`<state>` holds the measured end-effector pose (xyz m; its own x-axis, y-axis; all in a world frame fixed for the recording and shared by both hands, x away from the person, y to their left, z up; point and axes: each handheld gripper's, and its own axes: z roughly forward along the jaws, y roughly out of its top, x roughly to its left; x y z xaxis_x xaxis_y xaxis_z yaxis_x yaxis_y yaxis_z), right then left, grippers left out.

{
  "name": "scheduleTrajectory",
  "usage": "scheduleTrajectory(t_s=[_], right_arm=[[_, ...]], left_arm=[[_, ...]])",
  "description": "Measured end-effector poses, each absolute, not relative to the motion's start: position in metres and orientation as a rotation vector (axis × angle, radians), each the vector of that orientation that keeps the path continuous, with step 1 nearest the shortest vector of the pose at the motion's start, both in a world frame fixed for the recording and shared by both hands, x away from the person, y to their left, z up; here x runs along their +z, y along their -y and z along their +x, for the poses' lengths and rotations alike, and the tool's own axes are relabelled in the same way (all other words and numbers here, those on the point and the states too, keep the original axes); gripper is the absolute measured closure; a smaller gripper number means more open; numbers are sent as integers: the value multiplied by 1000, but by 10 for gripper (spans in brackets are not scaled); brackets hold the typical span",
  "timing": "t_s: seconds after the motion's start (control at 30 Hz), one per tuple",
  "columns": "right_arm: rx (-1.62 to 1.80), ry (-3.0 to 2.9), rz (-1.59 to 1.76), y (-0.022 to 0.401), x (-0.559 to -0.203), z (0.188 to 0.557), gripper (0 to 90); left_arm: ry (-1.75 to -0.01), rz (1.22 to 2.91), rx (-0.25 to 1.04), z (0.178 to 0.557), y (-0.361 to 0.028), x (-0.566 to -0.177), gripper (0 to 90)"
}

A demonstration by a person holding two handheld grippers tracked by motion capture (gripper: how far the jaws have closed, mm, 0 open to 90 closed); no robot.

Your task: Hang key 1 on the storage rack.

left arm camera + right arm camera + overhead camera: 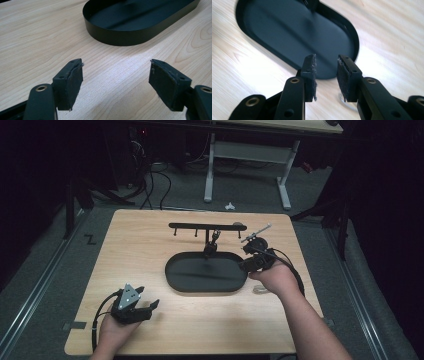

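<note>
A black oval tray (175,279) lies in the middle of the wooden table (150,245). From its far rim rises a short post carrying a black crossbar with small hooks (200,226). My right gripper (251,264) hovers at the tray's right end, its jaws slightly apart with nothing between them (327,60), pointing over the tray's floor (287,32). My left gripper (142,307) rests on the table near the front left, open wide and empty (116,63), facing the tray's wall (120,40). A small pale ring-like item (260,289) lies by the right hand and is blurred under the jaws (345,103).
Bare wood stretches left of the tray and along the front edge (200,330). Beyond the table, on the grey floor, stand a white-legged desk (245,150) and loose cables (155,180). The surroundings are dark.
</note>
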<state>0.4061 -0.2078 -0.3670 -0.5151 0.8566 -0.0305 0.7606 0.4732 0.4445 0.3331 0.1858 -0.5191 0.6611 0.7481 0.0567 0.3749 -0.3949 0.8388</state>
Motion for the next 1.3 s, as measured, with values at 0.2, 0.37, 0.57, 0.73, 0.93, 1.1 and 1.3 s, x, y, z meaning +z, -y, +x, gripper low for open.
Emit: scheduleTrajectory(t_s=[0.2,0.37,0.57,0.73,0.93,1.1,1.3], right_arm=[[536,-2465,1435,225,-383,398,663],[505,-2464,1476,236,-400,394,670],[477,-2433,1559,255,-420,394,714],[463,-2381,1633,274,-431,396,762],[408,-2313,1726,294,-451,402,862],[382,-2269,1769,304,-467,413,860],[347,-2268,1806,308,-482,423,857]], left_arm=[[-866,2022,551,332,-185,-519,278],[-866,2027,545,332,-185,-519,277],[-864,2031,544,332,-185,-520,278],[-863,2030,544,332,-185,-521,278],[-861,2034,544,332,-184,-521,278],[-860,2041,541,332,-184,-522,278],[-857,2050,542,332,-183,-523,278]])
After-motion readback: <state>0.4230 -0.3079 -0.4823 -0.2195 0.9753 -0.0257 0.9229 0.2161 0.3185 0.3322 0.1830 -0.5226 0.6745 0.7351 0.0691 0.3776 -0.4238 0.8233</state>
